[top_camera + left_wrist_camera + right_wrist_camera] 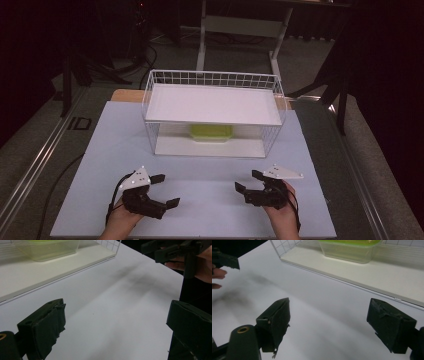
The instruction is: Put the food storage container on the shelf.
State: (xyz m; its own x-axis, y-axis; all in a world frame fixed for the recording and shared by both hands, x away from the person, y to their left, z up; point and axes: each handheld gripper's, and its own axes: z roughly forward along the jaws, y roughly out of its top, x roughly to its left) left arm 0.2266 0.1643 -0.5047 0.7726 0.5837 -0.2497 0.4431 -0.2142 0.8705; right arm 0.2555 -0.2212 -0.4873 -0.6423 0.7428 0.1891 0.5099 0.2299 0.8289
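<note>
- The left gripper (167, 190) was held low over the near part of the table (100, 150), its jaws spread wide with nothing between them.
- The right gripper (248, 181) was held beside it, well apart, its jaws likewise wide and empty.
- Ahead of both grippers, at the table's far side, stood a white wire rack (212, 112) with a flat white shelf (210, 105) on top and a white base board (210, 146) below.
- A clear container with a green lid (211, 132) sat on the base board under the shelf, roughly midway between the rack's ends and towards its rear.
- In the left gripper view, the container (47, 250) lay ahead and to the left of the jaws, and the other gripper (172, 251) with a hand (203, 266) showed at upper right.
- In the right gripper view, the container (348, 251) lay ahead beyond the jaws, on the base board (367, 275); fingertips (218, 273) showed at the left edge.
</note>
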